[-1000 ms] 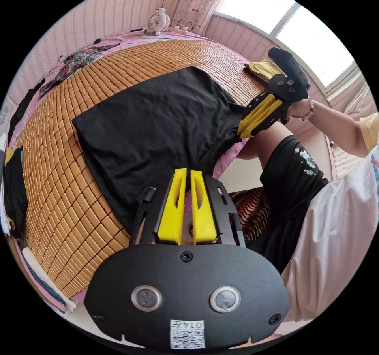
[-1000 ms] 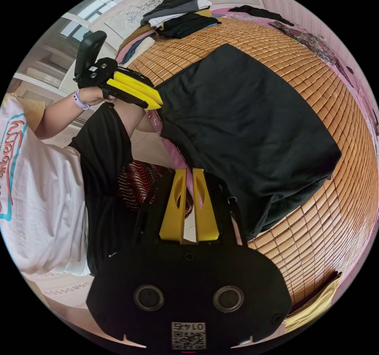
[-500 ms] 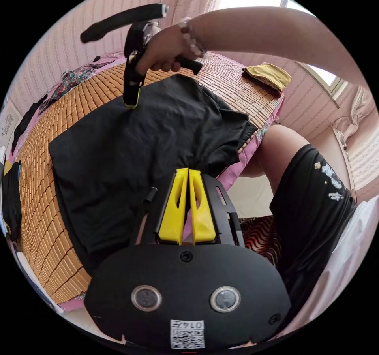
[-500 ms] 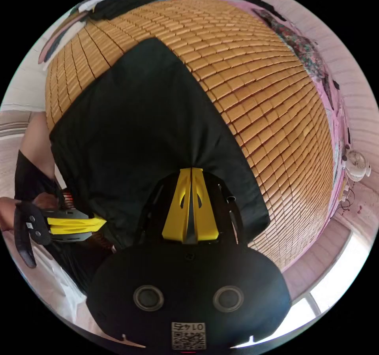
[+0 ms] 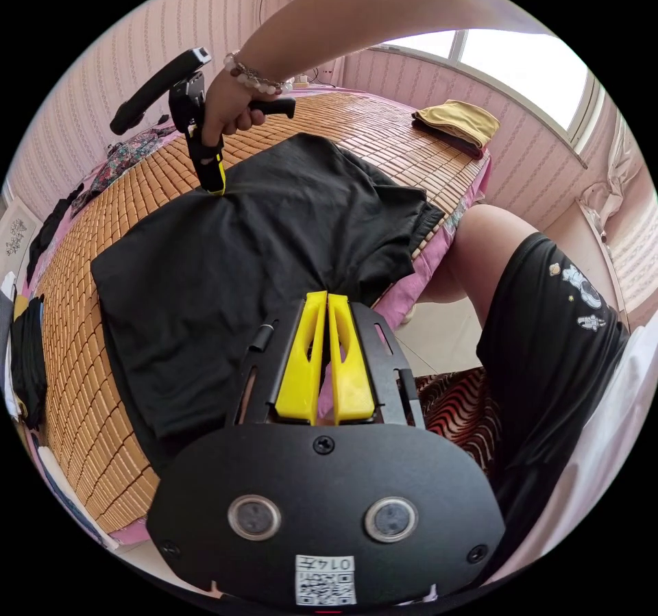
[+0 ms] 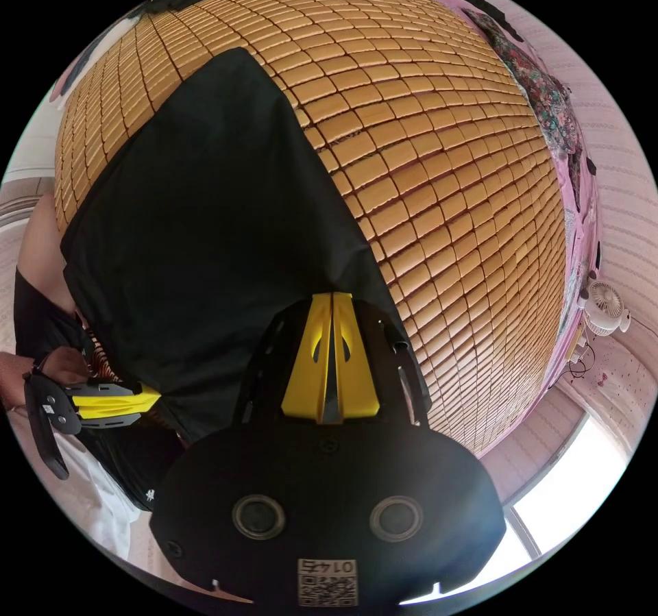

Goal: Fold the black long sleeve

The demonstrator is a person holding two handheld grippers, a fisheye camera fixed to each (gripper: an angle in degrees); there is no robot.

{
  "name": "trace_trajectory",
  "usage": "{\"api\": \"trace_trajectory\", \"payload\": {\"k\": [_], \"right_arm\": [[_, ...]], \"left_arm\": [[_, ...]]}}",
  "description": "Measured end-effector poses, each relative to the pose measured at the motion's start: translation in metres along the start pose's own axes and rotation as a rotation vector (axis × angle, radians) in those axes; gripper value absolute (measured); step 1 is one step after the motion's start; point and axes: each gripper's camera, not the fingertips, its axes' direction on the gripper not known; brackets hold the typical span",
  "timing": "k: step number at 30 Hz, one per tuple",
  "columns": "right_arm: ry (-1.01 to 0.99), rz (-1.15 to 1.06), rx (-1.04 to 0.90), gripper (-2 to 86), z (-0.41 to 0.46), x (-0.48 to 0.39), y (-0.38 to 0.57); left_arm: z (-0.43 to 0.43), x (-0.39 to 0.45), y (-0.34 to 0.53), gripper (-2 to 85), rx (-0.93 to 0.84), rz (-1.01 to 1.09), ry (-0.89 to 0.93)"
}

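Both grippers pinch the black shirt lying on the bamboo mat of the bed: the left gripper with jaws nearly together on the near hem, the right gripper with jaws closed on the far edge, a yellow garment beyond.

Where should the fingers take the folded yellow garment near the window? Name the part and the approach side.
Grip the yellow garment at its thick folded edge facing the black long sleeve, coming in low across the bamboo mat. It lies flat, stacked on something dark, so that raised edge looks easiest to pinch.
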Motion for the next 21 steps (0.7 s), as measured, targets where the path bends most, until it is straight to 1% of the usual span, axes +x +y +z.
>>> {"api": "trace_trajectory", "payload": {"k": [5,8,10,11,13,14,15,19,21], "right_arm": [[-0.068,0.031,-0.008,0.3,0.003,0.025,0.012],[-0.179,0.172,0.149,1.1,-0.009,0.052,0.051],[-0.31,0.303,0.311,2.1,-0.018,0.069,0.111],[-0.327,0.326,0.341,2.3,-0.018,0.071,0.129],[-0.332,0.418,0.396,3.3,-0.011,0.069,0.208],[-0.325,0.448,0.399,3.5,-0.006,0.068,0.228],[-0.323,0.525,0.387,4.0,0.005,0.065,0.268],[-0.443,0.696,0.34,6.0,0.052,0.047,0.384],[-0.49,0.734,0.317,6.8,0.069,0.039,0.415]], "left_arm": [[0.006,-0.005,0.004,-0.6,-0.005,-0.032,0.061],[0.009,-0.004,0.007,-0.5,-0.002,-0.013,0.063],[0.008,-0.001,0.008,-0.4,0.003,0.013,0.055],[0.006,0.002,0.009,-0.4,0.006,0.031,0.048],[0.0,0.005,0.011,1.3,0.039,0.05,0.061],[-0.005,0.009,0.013,2.4,0.068,0.061,0.07],[-0.009,0.013,0.013,3.5,0.092,0.073,0.075],[-0.013,0.026,0.009,6.8,0.136,0.108,0.094],[-0.009,0.035,0.002,8.9,0.144,0.141,0.119]]}}
